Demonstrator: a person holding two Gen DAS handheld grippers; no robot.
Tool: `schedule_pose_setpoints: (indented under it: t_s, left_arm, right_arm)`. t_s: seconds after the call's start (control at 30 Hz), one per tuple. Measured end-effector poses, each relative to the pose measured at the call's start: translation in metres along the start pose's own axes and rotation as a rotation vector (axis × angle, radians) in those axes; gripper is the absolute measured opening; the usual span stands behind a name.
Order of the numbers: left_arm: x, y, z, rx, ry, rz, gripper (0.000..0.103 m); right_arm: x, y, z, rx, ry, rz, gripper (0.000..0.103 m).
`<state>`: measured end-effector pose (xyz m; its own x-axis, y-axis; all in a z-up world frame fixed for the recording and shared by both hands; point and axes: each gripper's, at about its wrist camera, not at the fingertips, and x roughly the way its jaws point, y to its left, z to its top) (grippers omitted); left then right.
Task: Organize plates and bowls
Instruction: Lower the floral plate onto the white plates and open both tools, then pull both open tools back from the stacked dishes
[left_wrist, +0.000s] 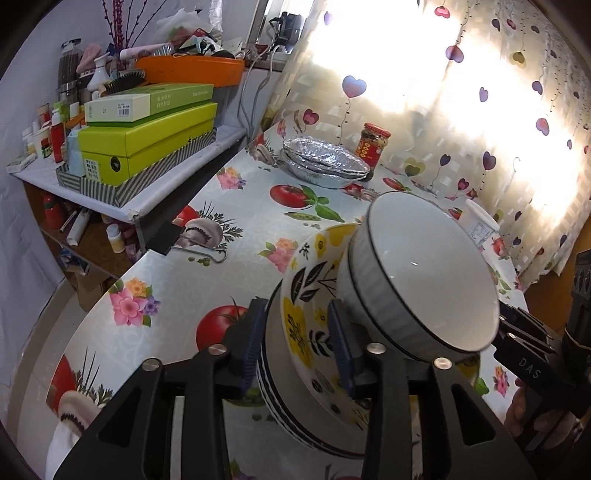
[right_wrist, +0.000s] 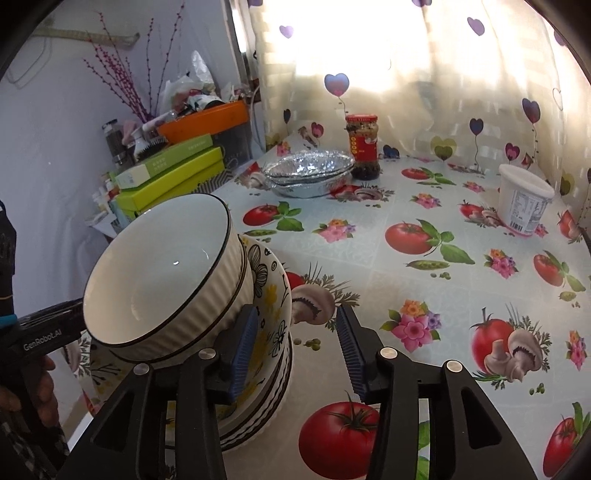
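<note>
Left wrist view: my left claw (left_wrist: 297, 345) is spread, pads either side of the yellow-flowered plate (left_wrist: 314, 306) rim, not pinching that I can see. That plate tops a stack of plates (left_wrist: 280, 402) on the near desk (left_wrist: 166, 325), and two nested white ribbed bowls (left_wrist: 417, 280) sit on it, tilted. So stacking looks mostly done; judging by that, what's left is backing off and maybe squaring the bowls. The right claw shows only as a black body at the right edge, tips hidden behind the bowls. Right wrist view: my right claw (right_wrist: 295, 350) is also spread; its left pad is beside the plate rim (right_wrist: 273, 332), the other over bare desk, gripping nothing. Same bowls (right_wrist: 159, 280) here, leaning toward the camera. Foil trays (right_wrist: 306, 173), a sauce jar (right_wrist: 364, 146) and a white tub (right_wrist: 524, 199) stand far across the desk, untouched. Plate count in the stack is hard to make out; the bottom of it is cut off by my claw frame.
</note>
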<state>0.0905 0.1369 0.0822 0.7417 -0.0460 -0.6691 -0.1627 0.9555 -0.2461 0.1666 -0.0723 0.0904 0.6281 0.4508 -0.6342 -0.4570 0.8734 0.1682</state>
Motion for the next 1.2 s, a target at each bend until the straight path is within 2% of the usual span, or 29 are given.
schedule_pose_setpoints:
  t_s: [0.2,0.4,0.43,0.5,0.8,1.0,1.2]
  left_arm:
    - [-0.018,-0.010,-0.014,0.015,-0.001,0.019,0.040]
    - [-0.034,-0.017,-0.036,0.025,-0.002,0.054,0.041]
    - [-0.035,-0.018,-0.039,0.029,-0.004,0.057,0.042]
    - [-0.042,-0.021,-0.047,0.039,-0.022,0.057,0.053]
    - [-0.064,-0.038,-0.073,0.092,-0.063,0.093,0.054]
    - [-0.063,-0.042,-0.093,0.098,-0.032,0.115,0.054]
    - [-0.048,-0.043,-0.117,0.107,0.035,0.160,0.054]
  right_arm:
    - [-0.018,0.002,-0.011,-0.002,-0.005,0.006,0.057]
    - [-0.037,0.007,-0.028,-0.010,-0.013,0.007,0.061]
    - [-0.039,0.007,-0.031,-0.009,-0.014,0.007,0.062]
    - [-0.045,0.008,-0.036,-0.014,-0.014,0.005,0.064]
    - [-0.065,0.010,-0.059,-0.007,-0.023,0.008,0.067]
    - [-0.067,0.011,-0.077,-0.005,0.003,0.004,0.068]
    - [-0.062,0.011,-0.095,-0.007,0.053,-0.032,0.070]
